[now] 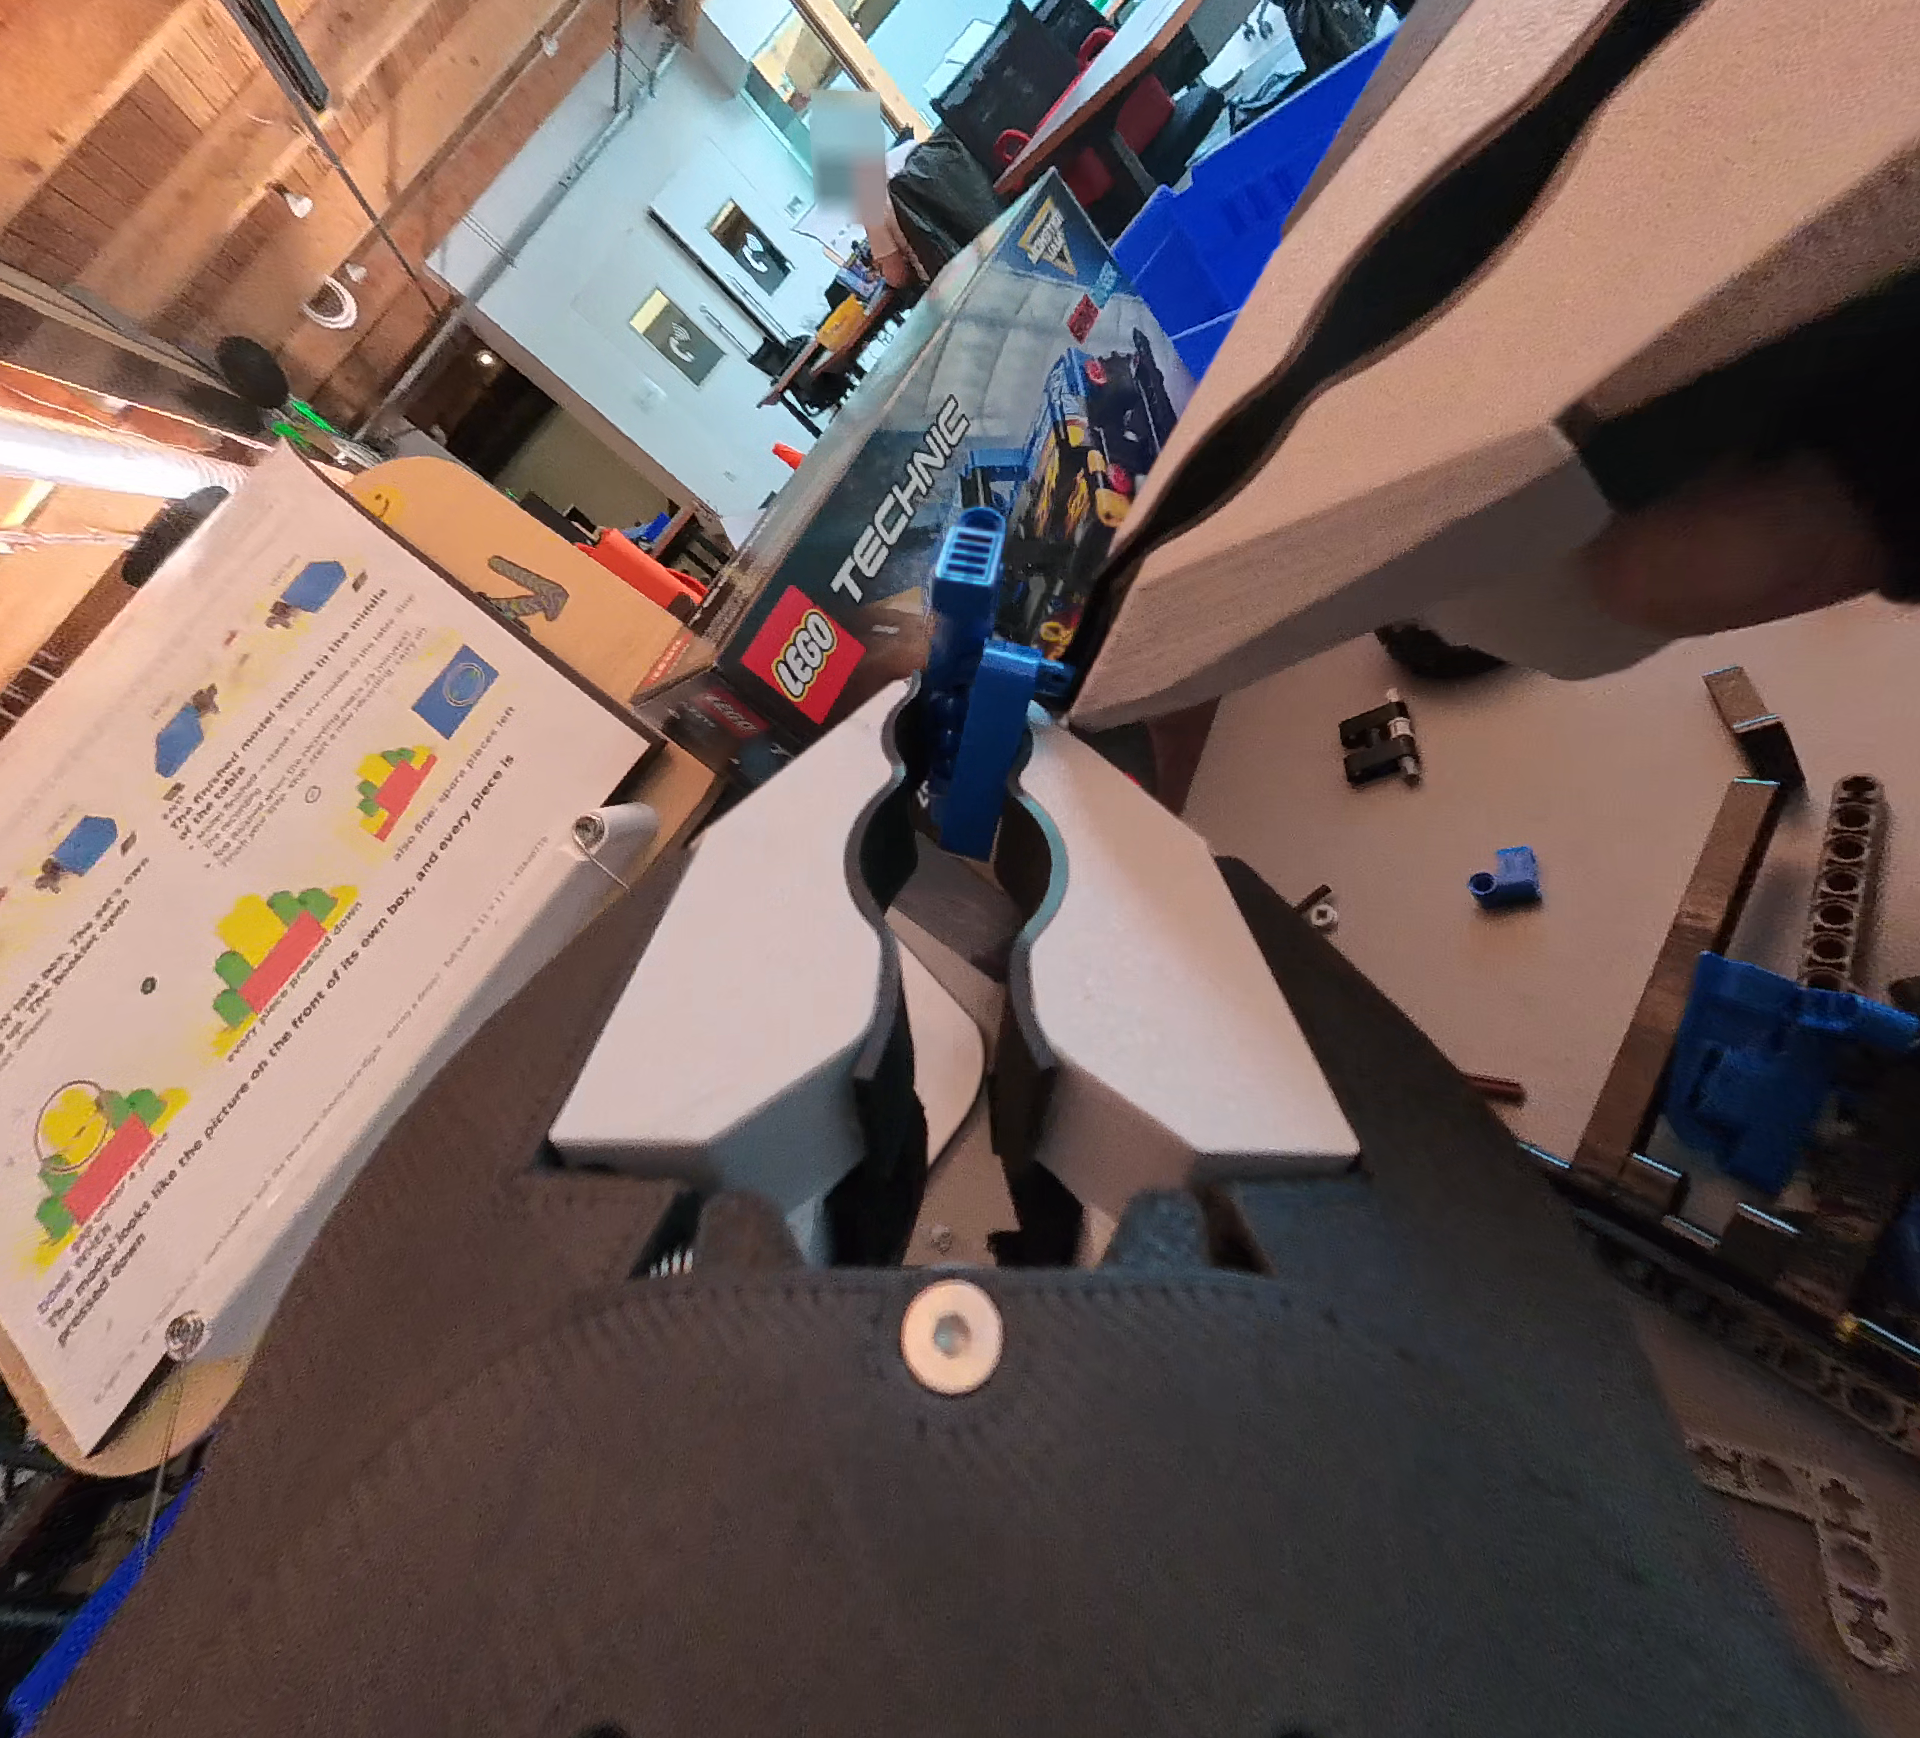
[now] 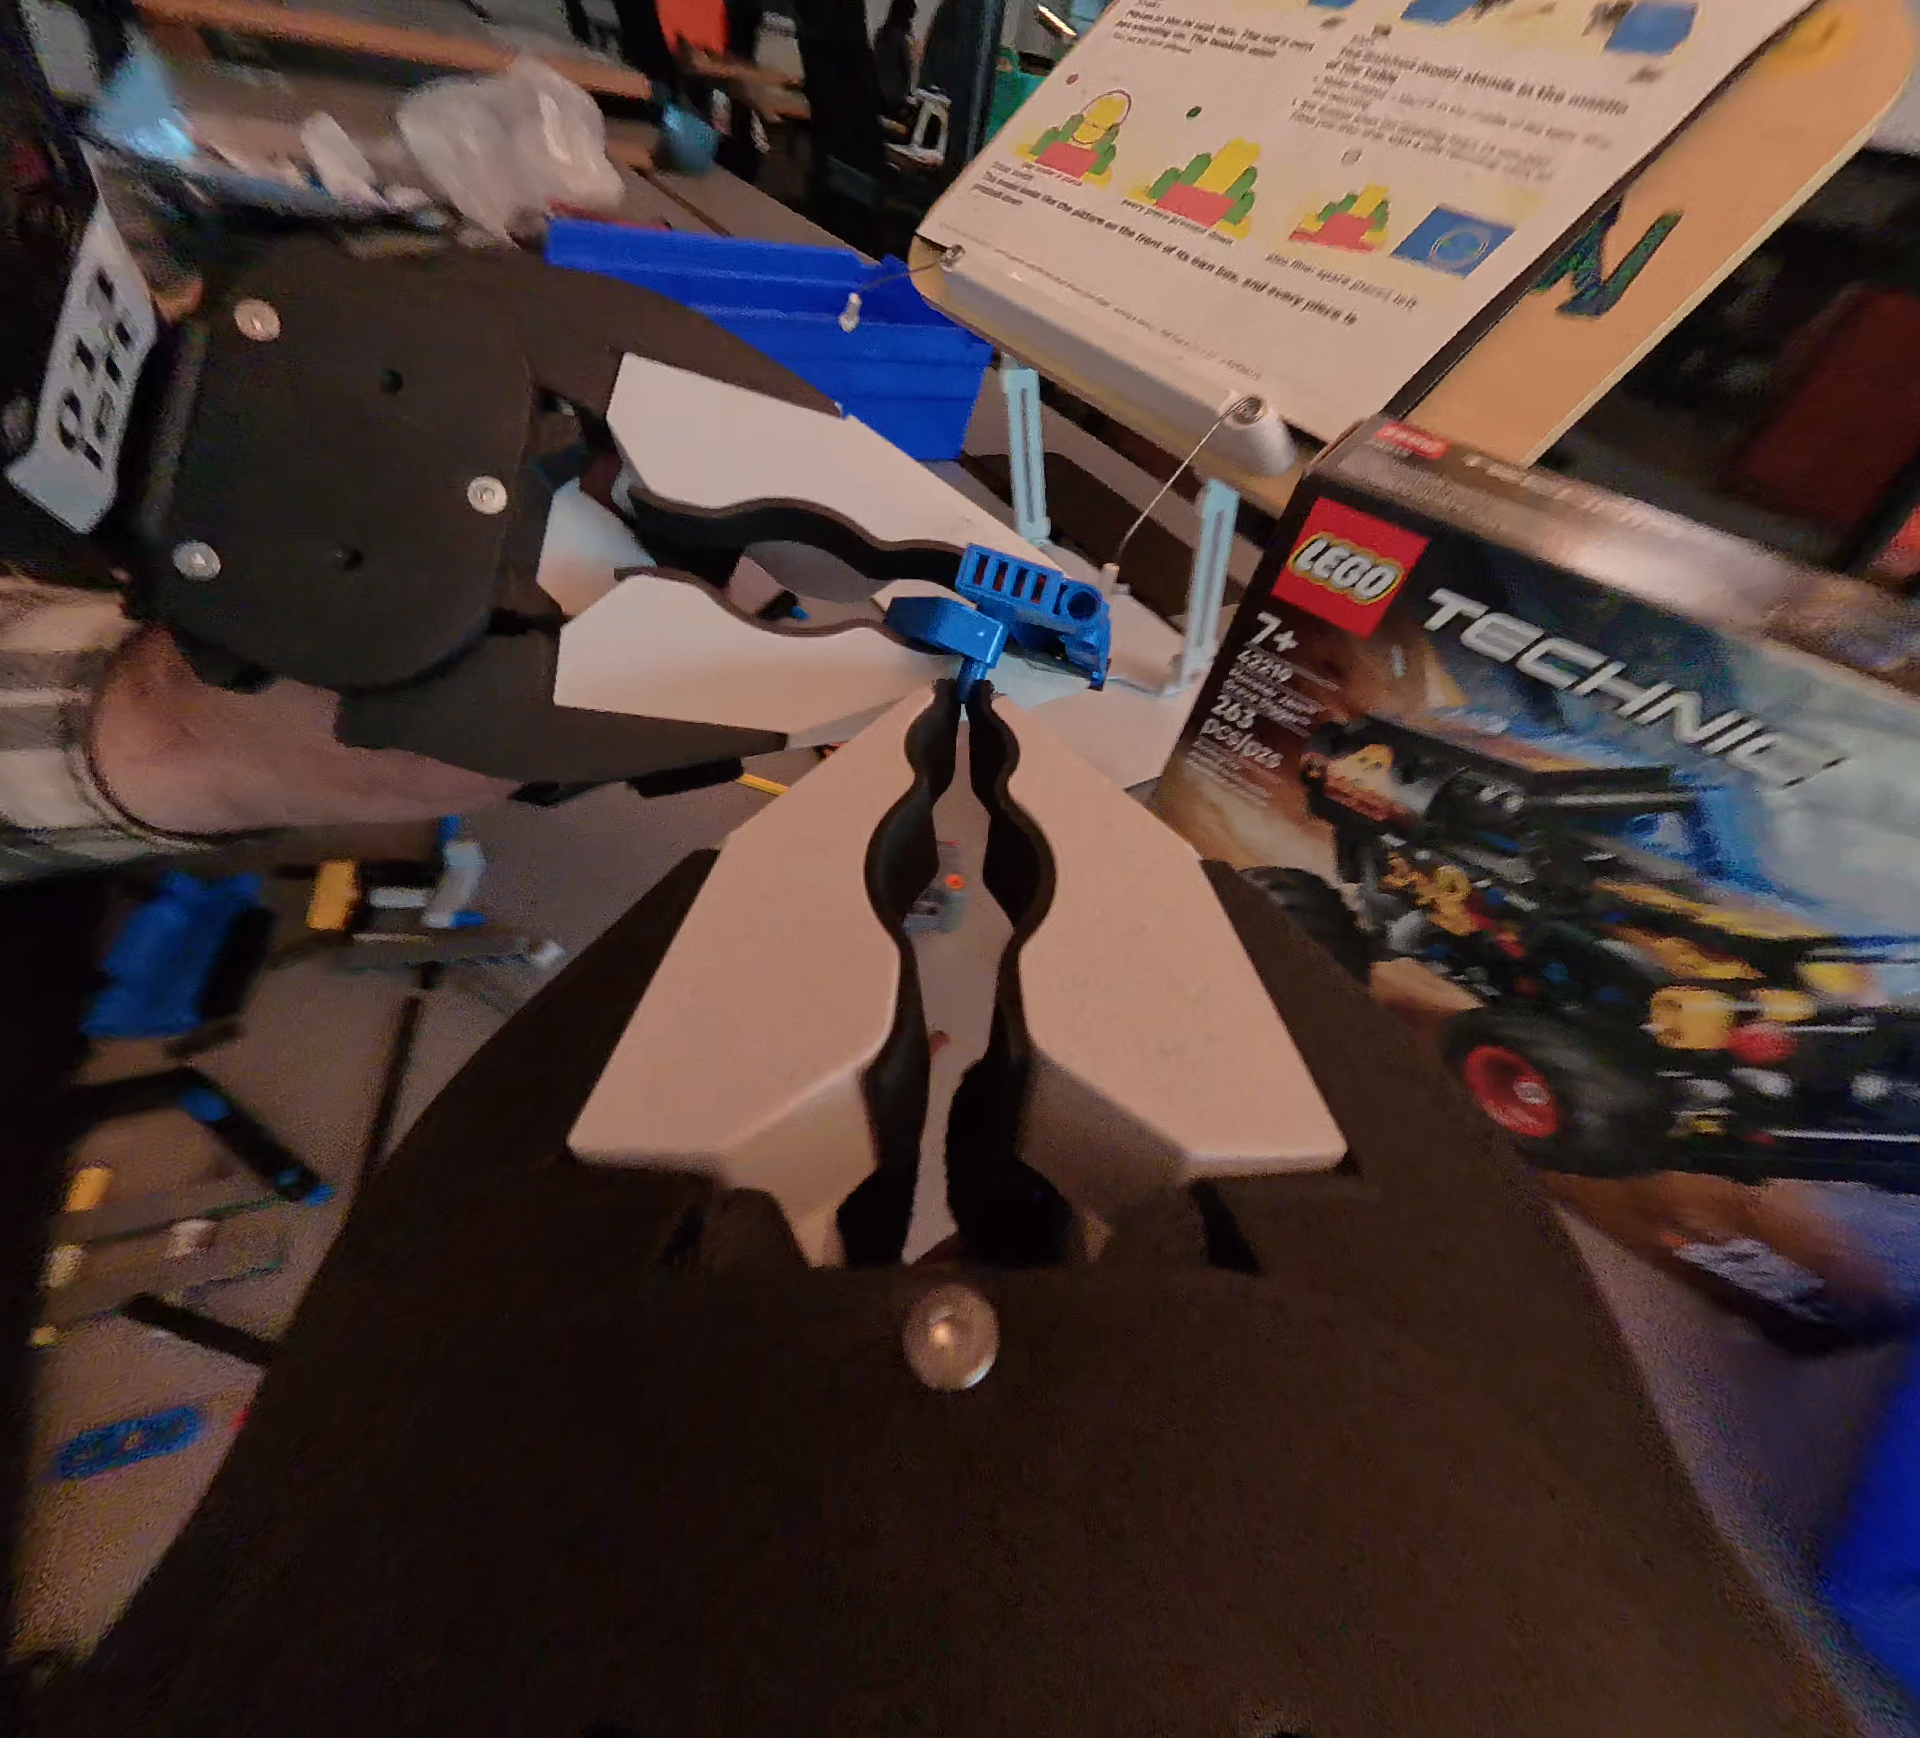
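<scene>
My left gripper (image 1: 961, 738) is shut on a small blue brick assembly (image 1: 975, 701) and holds it upright above the table. My right gripper (image 1: 1086, 649) comes in from the upper right and its tips meet the assembly's side at a blue pin (image 1: 1055, 672). In the right wrist view my right gripper (image 2: 961, 696) is shut on that short blue pin (image 2: 971, 678) under the blue assembly (image 2: 1023, 613). The left gripper (image 2: 1029, 623) reaches in from the left, clamped on the assembly. A hand holds it at the left edge.
A toy set box (image 1: 862, 545) (image 2: 1558, 753) picturing a truck stands just behind. An instruction sheet on a stand (image 1: 260, 857) (image 2: 1351, 130) is beside it. A blue bin (image 2: 810, 306) is behind. Loose parts lie on the table: a blue connector (image 1: 1504, 876), a half-built blue and black model (image 1: 1766, 1065). Only a small space, under 4 cm, lies between the two pairs of fingers. Left tips and right tips are each some 15 centimetres from the blue connector (image 1: 1504, 876).
</scene>
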